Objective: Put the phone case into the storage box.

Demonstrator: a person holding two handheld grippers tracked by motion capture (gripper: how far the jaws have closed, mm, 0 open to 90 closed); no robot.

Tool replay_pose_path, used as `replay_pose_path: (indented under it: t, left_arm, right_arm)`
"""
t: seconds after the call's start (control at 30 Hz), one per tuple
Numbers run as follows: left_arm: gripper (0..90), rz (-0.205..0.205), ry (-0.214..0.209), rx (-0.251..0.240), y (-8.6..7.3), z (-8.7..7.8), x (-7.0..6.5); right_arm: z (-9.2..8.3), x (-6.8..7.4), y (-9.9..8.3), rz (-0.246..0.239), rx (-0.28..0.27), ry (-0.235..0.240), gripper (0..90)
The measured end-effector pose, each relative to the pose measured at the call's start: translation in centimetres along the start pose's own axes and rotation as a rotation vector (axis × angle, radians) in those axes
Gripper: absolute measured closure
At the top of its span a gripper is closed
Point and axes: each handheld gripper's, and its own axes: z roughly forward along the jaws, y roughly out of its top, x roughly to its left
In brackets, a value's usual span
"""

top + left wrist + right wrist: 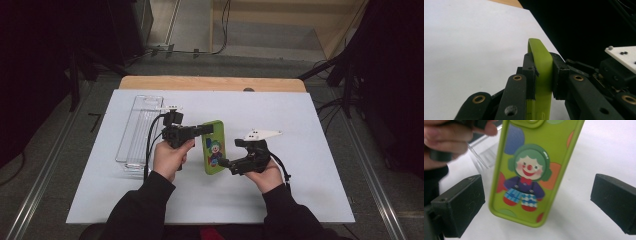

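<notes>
A lime-green phone case [214, 147] with a cartoon clown on its back hangs over the middle of the white table sheet [300, 120]. My left gripper [206, 129] is shut on the case's far end; in the left gripper view its pads [530, 75] squeeze the thin green edge [541, 75]. My right gripper [223, 162] sits at the case's near end with its jaws wide open. In the right gripper view the case [534, 167] stands between the two black pads [461, 207], clear of both.
A clear plastic tray [140, 131] lies on the sheet to the left of my left hand. The wooden table edge [210, 82] shows beyond the sheet. Dark stands and cables surround the table.
</notes>
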Motion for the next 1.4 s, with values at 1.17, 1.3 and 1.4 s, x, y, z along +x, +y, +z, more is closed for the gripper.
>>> replay_pose_path:
  t: [1.17,1.3,1.4]
  left_arm:
    - [77.9,0.27,-0.138,0.112,0.1,-0.3,-0.3]
    - [77.9,0.303,-0.156,0.111,0.0,-0.6,-0.4]
    - [78.0,0.309,-0.172,0.114,0.0,-0.7,-0.5]
  right_arm:
    - [-3.9,-1.2,2.0,-0.117,0.044,0.113,7.1]
    - [-4.1,-1.4,2.6,-0.107,0.028,0.121,11.8]
    - [-4.1,-1.4,3.0,-0.125,0.029,0.134,11.8]
